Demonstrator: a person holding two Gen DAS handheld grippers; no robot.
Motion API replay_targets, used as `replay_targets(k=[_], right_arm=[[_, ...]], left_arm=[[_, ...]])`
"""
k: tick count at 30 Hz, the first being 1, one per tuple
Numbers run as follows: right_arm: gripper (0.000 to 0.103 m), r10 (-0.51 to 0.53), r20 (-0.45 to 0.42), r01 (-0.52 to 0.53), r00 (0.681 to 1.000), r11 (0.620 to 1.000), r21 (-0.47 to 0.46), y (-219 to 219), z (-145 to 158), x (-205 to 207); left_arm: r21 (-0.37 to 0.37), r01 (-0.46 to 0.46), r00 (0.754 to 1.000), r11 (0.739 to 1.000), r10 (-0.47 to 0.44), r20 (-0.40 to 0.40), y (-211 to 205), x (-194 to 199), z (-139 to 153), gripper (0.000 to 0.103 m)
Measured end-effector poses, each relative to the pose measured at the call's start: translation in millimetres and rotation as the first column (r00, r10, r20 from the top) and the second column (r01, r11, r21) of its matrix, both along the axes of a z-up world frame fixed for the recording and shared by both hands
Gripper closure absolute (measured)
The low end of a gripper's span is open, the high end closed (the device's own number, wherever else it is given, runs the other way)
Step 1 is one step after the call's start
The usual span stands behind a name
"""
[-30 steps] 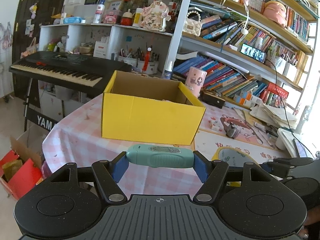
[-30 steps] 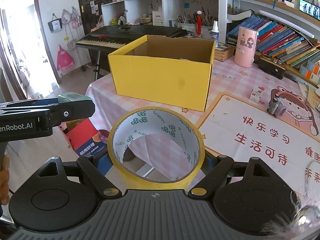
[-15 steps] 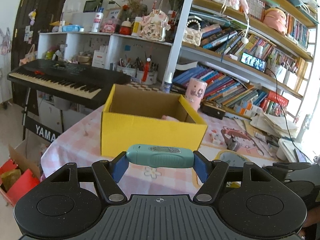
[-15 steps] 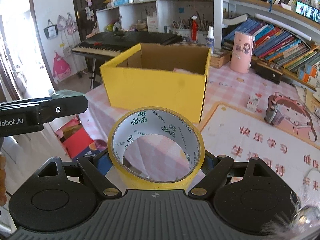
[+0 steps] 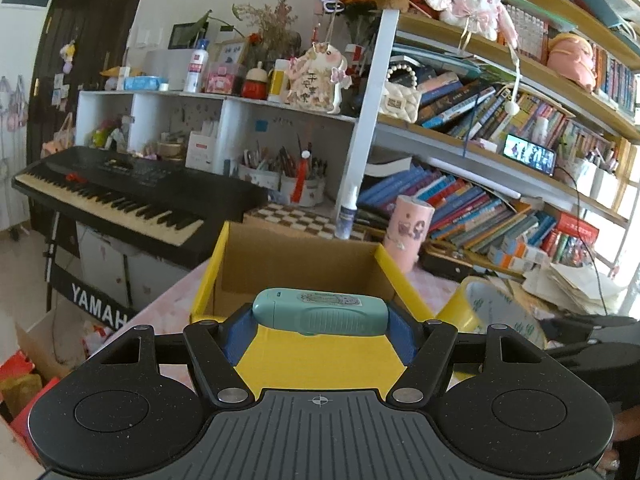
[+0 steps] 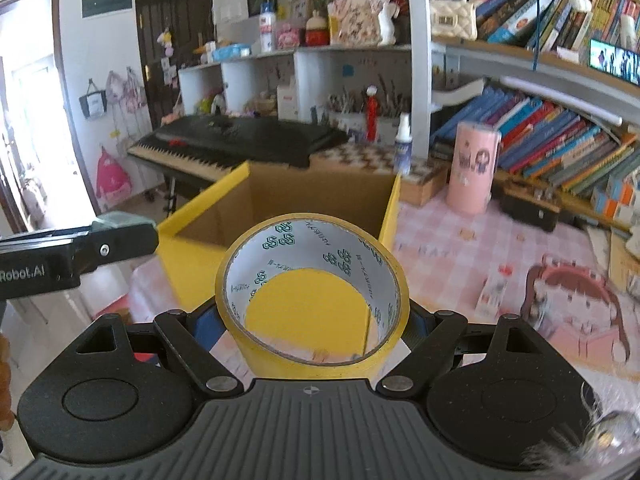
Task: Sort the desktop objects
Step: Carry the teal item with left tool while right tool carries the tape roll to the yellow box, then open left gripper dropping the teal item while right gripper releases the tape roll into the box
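- Left gripper (image 5: 320, 316) is clamped on a teal case (image 5: 320, 311), at the near rim of the yellow box (image 5: 208, 280).
- Right gripper (image 6: 312, 312) is clamped on the yellow tape roll (image 6: 312, 292), before that box's front wall on the desk (image 6: 452, 248).
- Step in hand: carrying both items to the box.
- Next move, as judged: bring each item over the opening, then part the jaws.

Bright daylight floods from the doorway (image 6: 28, 128) at left, washing it out; fisheye bending warps the edges, and the tablecloth (image 6: 460, 248) is motion-blurred.
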State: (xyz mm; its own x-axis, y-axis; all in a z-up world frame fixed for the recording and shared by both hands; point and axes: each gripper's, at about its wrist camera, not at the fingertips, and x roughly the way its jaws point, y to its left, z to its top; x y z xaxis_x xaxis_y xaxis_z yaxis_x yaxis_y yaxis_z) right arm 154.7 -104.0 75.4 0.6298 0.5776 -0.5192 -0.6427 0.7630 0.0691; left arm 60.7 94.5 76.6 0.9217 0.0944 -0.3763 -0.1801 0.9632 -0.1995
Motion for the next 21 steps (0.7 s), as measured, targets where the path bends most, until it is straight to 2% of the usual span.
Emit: replay_targets(k=[7,11,21], right_arm=[[0.019,-0.004,0.04,0.003,0.999,1.0,0.025,0,13,51],[0.019,-0.003,0.053,0.0,0.999,0.999,0.039,-1,17,80],[0.019,0.05,0.051,-0.052,0.997,0.997,0.053,9,16,130]], left_arm=[[0.024,-0.021,1.0,0.999,0.021,-0.013,-2,44,0,0.033],[0.063,-0.025,0.999,0.998,0.028,-0.046,-5,67,-6,0.033],[0.094,-0.023,0.99,0.995,0.036,-0.134,-7,113,-25,0.033]])
